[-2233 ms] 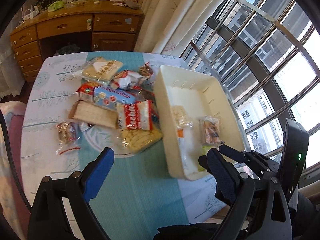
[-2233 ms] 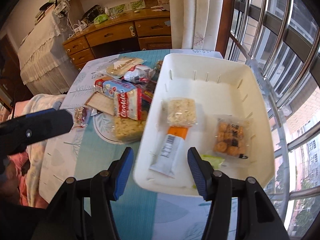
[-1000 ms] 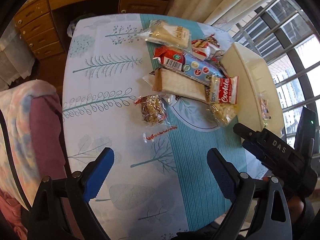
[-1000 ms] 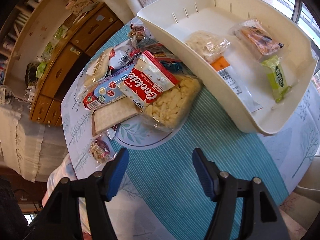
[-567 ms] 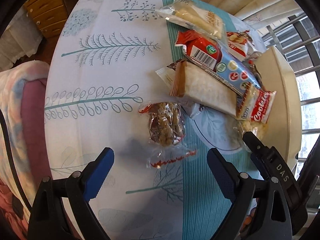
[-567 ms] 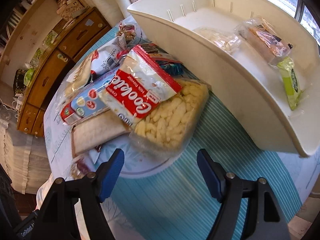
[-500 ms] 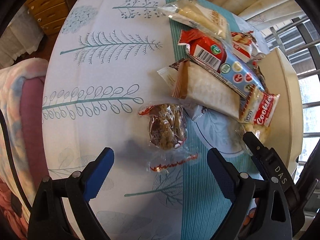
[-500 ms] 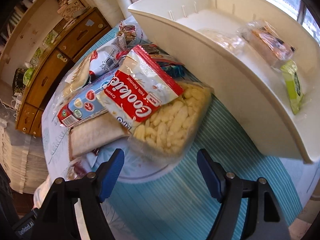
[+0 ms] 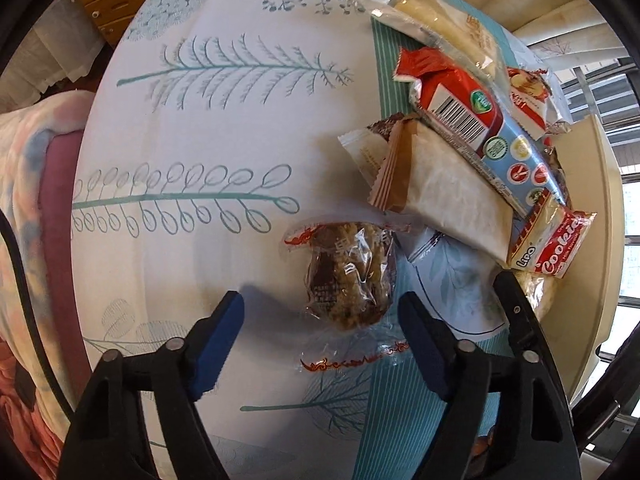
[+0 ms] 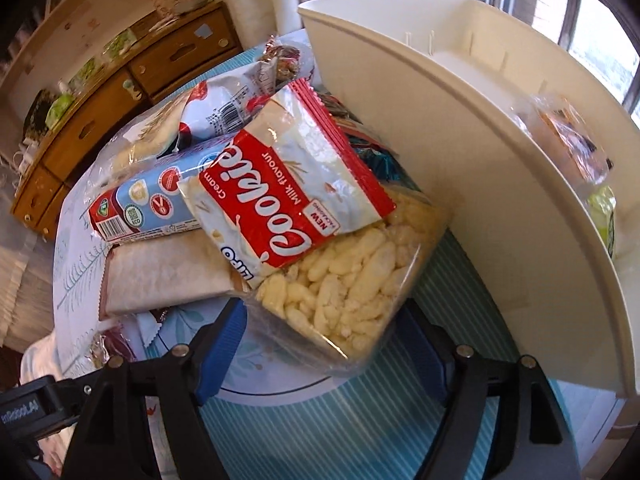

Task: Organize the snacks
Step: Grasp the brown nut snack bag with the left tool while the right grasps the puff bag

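Note:
A brown snack in a clear wrapper point(image 9: 348, 276) lies on the patterned tablecloth point(image 9: 200, 128). My left gripper point(image 9: 320, 300) points down over it, jaws closing. The snack sits between the blue fingertips point(image 9: 228, 320), and neither pad presses on it. The clear bag of pale cookies with a red "Cookie" label point(image 10: 344, 280) leans on the snack pile beside the white tub point(image 10: 460, 160). My right gripper point(image 10: 322, 320) is low at the bag's near end, jaws opening, and the bag's edge lies between its pads untouched. The right gripper's black finger point(image 9: 516, 308) shows beside that bag point(image 9: 556, 244).
A red-and-blue biscuit pack point(image 9: 492, 136), a brown-edged white pack point(image 9: 440, 188) and a clear cracker bag point(image 9: 436, 28) are piled by the tub rim point(image 9: 600, 200). Several snacks lie in the tub. A pink blanket point(image 9: 32, 200) borders the table's left edge. A wooden dresser point(image 10: 120, 92) stands behind.
The left gripper has sunk over the brown snack and its jaws have narrowed around it. The right gripper has come down close to the cookie bag, jaws slightly wider.

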A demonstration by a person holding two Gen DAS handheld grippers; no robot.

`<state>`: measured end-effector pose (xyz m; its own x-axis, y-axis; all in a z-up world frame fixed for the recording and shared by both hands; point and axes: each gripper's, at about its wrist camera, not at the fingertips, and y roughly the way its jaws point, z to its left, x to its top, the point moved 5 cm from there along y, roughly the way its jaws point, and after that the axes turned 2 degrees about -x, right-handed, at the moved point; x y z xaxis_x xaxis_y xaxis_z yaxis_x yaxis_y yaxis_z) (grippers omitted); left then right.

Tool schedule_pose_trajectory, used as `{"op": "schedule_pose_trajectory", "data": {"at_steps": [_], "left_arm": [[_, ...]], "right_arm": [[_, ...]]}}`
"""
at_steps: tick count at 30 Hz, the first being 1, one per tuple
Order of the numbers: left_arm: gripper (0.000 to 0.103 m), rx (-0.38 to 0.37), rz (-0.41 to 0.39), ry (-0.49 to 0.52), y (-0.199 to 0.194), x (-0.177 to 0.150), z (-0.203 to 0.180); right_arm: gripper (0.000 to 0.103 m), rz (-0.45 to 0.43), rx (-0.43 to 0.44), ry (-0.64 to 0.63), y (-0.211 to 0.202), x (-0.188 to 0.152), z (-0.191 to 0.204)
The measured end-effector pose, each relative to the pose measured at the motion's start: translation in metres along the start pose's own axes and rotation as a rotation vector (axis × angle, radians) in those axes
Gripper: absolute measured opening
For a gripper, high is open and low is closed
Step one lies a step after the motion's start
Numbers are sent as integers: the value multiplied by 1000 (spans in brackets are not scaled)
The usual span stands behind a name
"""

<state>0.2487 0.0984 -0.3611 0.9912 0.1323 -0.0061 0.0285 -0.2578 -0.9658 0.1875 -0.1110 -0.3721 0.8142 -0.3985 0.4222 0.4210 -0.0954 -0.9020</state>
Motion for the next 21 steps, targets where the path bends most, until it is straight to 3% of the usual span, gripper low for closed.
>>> {"op": "schedule_pose_trajectory", "data": {"at_steps": [3, 7, 13, 21], "left_arm": [[70, -3, -9, -2, 2, 2, 0], [53, -11, -10, 0, 3, -4, -2], [40, -16, -3, 5, 5, -9, -2], [36, -48, -9, -16, 3, -18, 0]], "right_arm": [[77, -8, -6, -29, 1, 2, -1], [75, -6, -4, -49, 0, 3, -3], [71, 26, 5, -50, 0, 4, -7], [68, 108, 6, -71, -5, 1, -8]]}}
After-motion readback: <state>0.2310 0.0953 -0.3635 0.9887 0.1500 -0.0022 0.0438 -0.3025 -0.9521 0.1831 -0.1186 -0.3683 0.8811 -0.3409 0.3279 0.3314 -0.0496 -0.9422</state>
